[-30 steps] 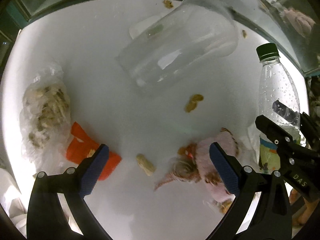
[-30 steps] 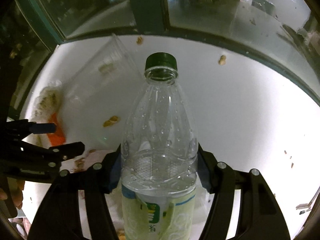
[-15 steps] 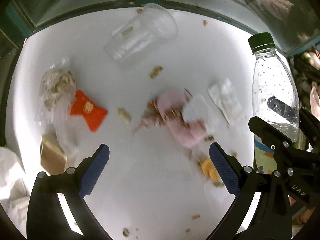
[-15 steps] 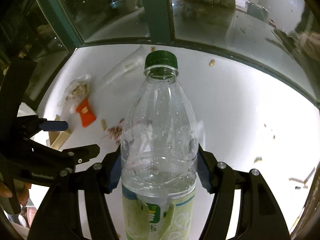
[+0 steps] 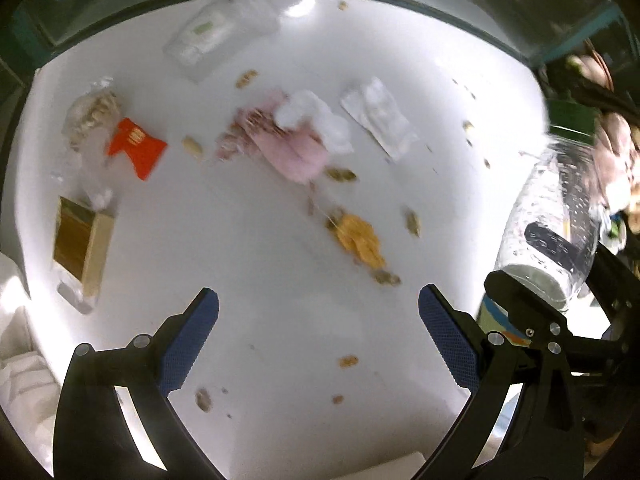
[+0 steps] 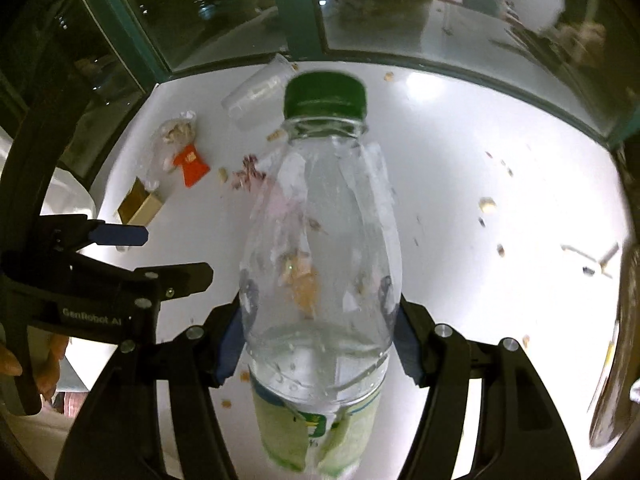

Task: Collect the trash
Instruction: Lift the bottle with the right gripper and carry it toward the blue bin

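Observation:
My right gripper (image 6: 320, 344) is shut on a clear plastic bottle (image 6: 320, 240) with a green cap, held above the white table; the bottle also shows at the right of the left wrist view (image 5: 560, 208). My left gripper (image 5: 318, 336) is open and empty, above the near part of the table (image 5: 280, 360). Trash lies on the table: a clear plastic cup (image 5: 220, 32) on its side, a pink wrapper with white tissue (image 5: 296, 140), a white packet (image 5: 378, 116), a red wrapper (image 5: 136, 148), a plastic bag of scraps (image 5: 92, 116), a gold box (image 5: 80, 240) and orange peel (image 5: 360, 240).
Crumbs and nut shells (image 5: 348, 360) are scattered over the table. A glass wall with green frames (image 6: 296, 8) borders the far side. White cloth or foam (image 5: 16, 360) sits off the table's left edge.
Both grippers have pulled back and up from the table, so the trash looks farther and smaller. The bottle stays in the right gripper and has tilted in the left wrist view.

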`<action>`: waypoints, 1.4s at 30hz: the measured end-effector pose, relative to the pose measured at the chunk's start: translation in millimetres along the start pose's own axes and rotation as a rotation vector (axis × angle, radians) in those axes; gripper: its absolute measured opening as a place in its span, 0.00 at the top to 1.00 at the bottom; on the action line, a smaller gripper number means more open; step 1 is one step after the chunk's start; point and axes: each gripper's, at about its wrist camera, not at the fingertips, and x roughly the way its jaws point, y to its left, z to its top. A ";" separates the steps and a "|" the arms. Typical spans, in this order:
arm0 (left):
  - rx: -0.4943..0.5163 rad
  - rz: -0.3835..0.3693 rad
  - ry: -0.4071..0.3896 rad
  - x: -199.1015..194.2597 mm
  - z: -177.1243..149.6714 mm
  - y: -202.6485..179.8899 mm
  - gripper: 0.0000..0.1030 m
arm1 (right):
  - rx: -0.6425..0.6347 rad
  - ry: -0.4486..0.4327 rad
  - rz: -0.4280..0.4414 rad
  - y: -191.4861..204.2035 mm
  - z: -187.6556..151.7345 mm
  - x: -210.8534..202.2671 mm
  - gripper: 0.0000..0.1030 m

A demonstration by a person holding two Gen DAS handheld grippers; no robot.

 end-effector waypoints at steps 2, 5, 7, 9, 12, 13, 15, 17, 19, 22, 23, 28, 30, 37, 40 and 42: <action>0.034 -0.002 0.014 1.5 -7.7 -11.5 0.06 | 0.017 0.003 -0.002 -3.6 -13.0 -6.2 0.41; 0.082 -0.008 0.030 4.0 -17.0 -29.3 0.06 | 0.057 0.009 -0.007 -11.8 -34.0 -16.0 0.41; 0.113 -0.010 0.041 4.4 -23.6 -42.7 0.06 | 0.089 0.011 -0.009 -17.6 -47.5 -22.3 0.41; 0.146 -0.011 0.050 6.3 -29.1 -55.0 0.06 | 0.114 0.010 -0.017 -24.5 -61.0 -28.9 0.41; 0.198 -0.008 0.061 8.5 -36.9 -75.4 0.06 | 0.150 0.009 -0.026 -34.3 -77.4 -37.1 0.41; 0.212 -0.012 0.067 10.2 -39.4 -82.4 0.06 | 0.160 0.008 -0.030 -37.4 -82.3 -40.2 0.41; 0.232 -0.017 0.078 13.0 -43.3 -94.8 0.06 | 0.185 0.008 -0.037 -44.1 -91.9 -45.3 0.41; 0.258 -0.022 0.090 17.0 -47.2 -109.8 0.06 | 0.207 0.007 -0.047 -51.4 -100.4 -50.1 0.42; 0.293 -0.027 0.107 22.4 -51.6 -128.3 0.06 | 0.228 0.004 -0.060 -60.4 -111.9 -57.4 0.41; 0.344 -0.029 0.124 29.9 -57.6 -154.5 0.06 | 0.274 0.006 -0.079 -76.1 -129.0 -65.4 0.41; 0.359 -0.030 0.131 32.6 -59.5 -163.3 0.06 | 0.290 0.009 -0.084 -81.4 -134.3 -67.3 0.41; 0.427 -0.035 0.166 43.4 -68.6 -201.5 0.06 | 0.358 0.012 -0.109 -104.6 -160.6 -79.0 0.41; 0.460 -0.031 0.175 46.2 -72.8 -215.5 0.06 | 0.380 0.012 -0.119 -110.5 -169.0 -82.5 0.41; 0.592 -0.022 0.193 53.9 -88.8 -272.1 0.06 | 0.470 0.010 -0.149 -131.2 -205.8 -101.5 0.41; 0.632 -0.026 0.209 59.4 -95.5 -292.7 0.06 | 0.508 0.014 -0.161 -140.3 -220.2 -108.3 0.41; 0.649 -0.027 0.218 63.5 -99.4 -305.0 0.06 | 0.529 0.018 -0.164 -145.6 -229.4 -111.4 0.41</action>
